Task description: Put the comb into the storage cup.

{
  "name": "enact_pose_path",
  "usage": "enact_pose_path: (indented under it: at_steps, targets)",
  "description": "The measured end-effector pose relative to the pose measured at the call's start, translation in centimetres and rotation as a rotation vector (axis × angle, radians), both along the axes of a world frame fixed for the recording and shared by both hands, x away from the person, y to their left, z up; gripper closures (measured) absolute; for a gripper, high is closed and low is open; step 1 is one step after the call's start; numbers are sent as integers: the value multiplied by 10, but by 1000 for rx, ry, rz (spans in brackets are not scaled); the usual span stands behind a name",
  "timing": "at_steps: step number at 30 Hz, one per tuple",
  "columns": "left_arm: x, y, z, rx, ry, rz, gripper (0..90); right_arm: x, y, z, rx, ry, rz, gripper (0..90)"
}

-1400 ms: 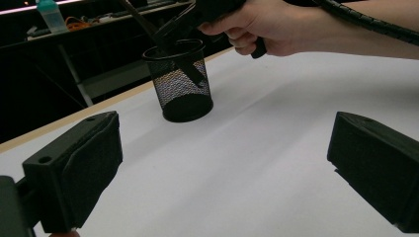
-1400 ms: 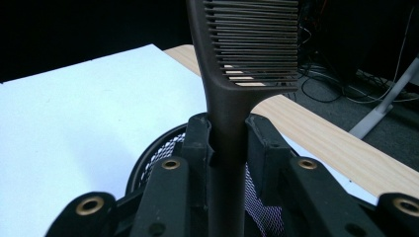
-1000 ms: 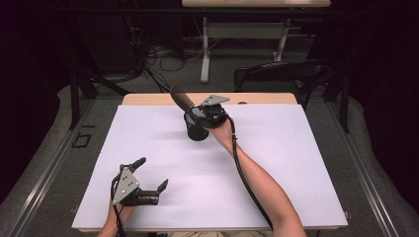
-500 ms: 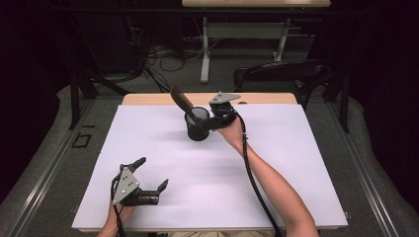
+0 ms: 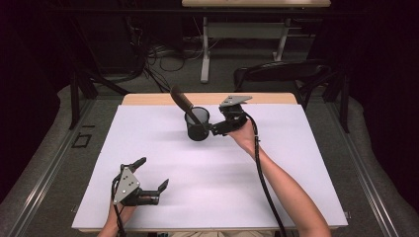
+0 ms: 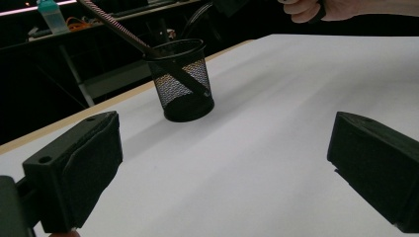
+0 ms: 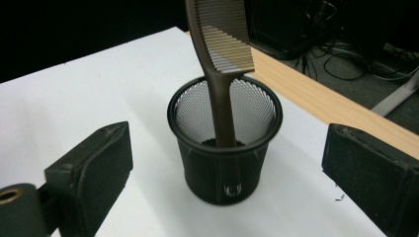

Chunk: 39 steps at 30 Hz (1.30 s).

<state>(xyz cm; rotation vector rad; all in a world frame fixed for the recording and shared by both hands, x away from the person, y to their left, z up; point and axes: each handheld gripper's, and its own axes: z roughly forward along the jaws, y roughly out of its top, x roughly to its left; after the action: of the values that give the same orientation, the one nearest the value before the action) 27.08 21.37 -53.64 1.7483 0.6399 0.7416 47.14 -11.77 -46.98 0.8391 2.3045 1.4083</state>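
Two black jaws of the right gripper point(image 7: 227, 177) stand wide apart, having just been opening, with the black mesh cup point(image 7: 225, 148) standing upright in the gap between them and touched by neither pad. One brown comb point(image 7: 220, 59) stands in that cup, handle down against the mesh floor, toothed end rising out of the rim toward twelve o'clock in the right gripper view. Its teeth face three o'clock there. Neither finger point(image 7: 94, 168) reaches the comb; the comb's shaft is seen midway between the two pads, farther off than they are.

From the high view the cup point(image 5: 197, 126) sits on the white table point(image 5: 296, 187) near the far edge, and the comb point(image 5: 182, 103) leans out of it toward ten o'clock. The right gripper point(image 5: 213, 129) lies just beside the cup at its three o'clock side, held by the person's right hand point(image 5: 242, 133).

The left gripper point(image 5: 153, 178) rests on the table at the near left corner, well apart from the cup, at about seven o'clock from it. Its jaws are spread wide with nothing between them; in the left gripper view the cup point(image 6: 183, 81) stands far beyond them.
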Motion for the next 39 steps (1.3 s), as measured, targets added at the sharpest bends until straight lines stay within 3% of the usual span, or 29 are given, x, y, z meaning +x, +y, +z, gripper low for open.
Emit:
enact_pose_path:
  at_steps: [19, 39]
  targets:
    - [0, 0, -1, 2, 4, 4, 6, -24, -34, -13, -47, 49, 21, 0]
    - [-1, 0, 0, 1, 6, 3, 6, -62, -76, -20, -102, 80, 6, 0]
